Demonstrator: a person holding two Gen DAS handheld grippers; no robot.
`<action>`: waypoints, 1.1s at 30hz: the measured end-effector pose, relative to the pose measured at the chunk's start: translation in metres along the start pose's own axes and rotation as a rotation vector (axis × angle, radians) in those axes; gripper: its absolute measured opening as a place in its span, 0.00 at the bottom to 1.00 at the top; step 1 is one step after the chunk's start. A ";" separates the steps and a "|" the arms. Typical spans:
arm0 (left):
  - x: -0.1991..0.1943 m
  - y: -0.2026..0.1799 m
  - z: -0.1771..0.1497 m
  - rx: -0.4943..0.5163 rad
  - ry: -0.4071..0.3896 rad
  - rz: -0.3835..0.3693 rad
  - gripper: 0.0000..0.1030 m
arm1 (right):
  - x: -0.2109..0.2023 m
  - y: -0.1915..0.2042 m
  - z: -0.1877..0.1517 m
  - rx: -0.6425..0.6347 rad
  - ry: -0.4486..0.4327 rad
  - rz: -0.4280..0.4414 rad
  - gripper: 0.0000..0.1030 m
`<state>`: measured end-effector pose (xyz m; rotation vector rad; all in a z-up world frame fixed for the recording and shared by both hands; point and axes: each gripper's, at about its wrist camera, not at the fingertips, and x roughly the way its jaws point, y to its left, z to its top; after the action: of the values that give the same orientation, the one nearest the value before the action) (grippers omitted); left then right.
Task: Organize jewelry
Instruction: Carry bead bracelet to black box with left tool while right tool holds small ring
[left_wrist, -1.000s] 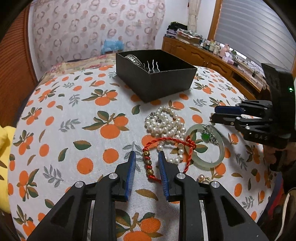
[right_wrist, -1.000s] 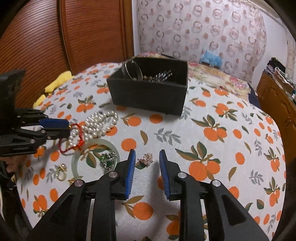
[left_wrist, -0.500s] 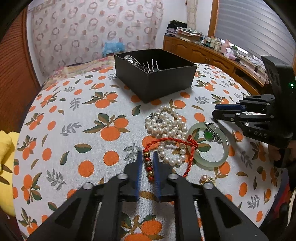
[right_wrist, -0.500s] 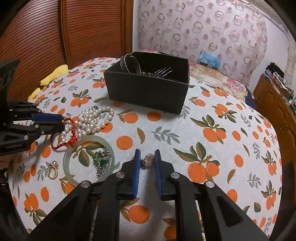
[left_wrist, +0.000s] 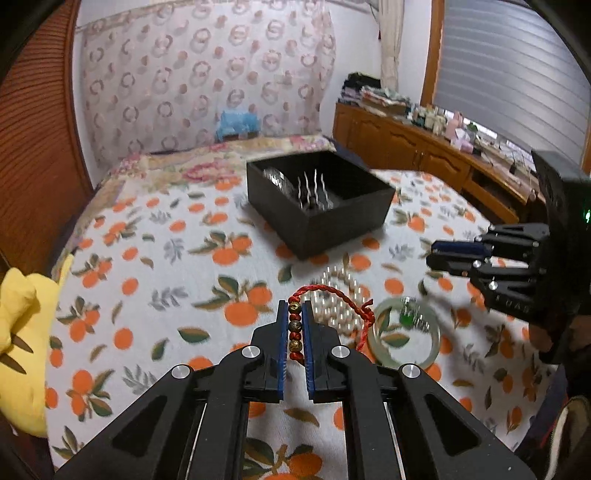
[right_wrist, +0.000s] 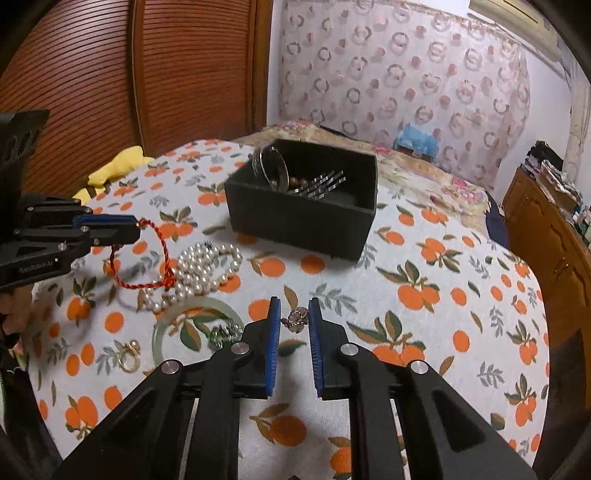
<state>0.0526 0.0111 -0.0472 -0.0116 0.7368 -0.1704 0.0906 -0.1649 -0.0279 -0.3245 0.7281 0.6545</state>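
Beads on the red cord bracelet (left_wrist: 295, 326) are clamped between the pads of the left gripper (left_wrist: 295, 314), whose jaws have just been closing; the cord loop dangles clear of the pearl necklace (right_wrist: 201, 267). A small flower ring (right_wrist: 295, 319) is pinched in the closed right gripper (right_wrist: 294, 314). Both pieces should be lifted slowly, so that nothing is snagged, then carried to the black box (right_wrist: 306, 221) beyond and released low inside.

1 black box (right_wrist: 303, 218), 1 red cord bracelet (left_wrist: 295, 325), 1 pearl strand (right_wrist: 201, 271), 1 jade bangle (left_wrist: 406, 338), 1 green pendant (right_wrist: 221, 338), 1 gold ring (right_wrist: 129, 356), 1 small flower piece (right_wrist: 295, 320), 2 grippers: left (left_wrist: 295, 314), right (right_wrist: 294, 314)
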 end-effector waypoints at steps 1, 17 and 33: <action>-0.002 0.000 0.003 0.001 -0.009 0.005 0.06 | -0.001 -0.001 0.003 -0.001 -0.006 0.002 0.16; -0.004 -0.001 0.049 0.016 -0.064 0.018 0.06 | 0.007 -0.014 0.035 -0.009 -0.049 0.056 0.16; 0.012 0.004 0.095 0.026 -0.082 0.002 0.06 | 0.026 -0.043 0.086 -0.009 -0.098 0.078 0.16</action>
<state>0.1255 0.0083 0.0154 0.0070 0.6523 -0.1770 0.1771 -0.1445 0.0166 -0.2708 0.6466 0.7427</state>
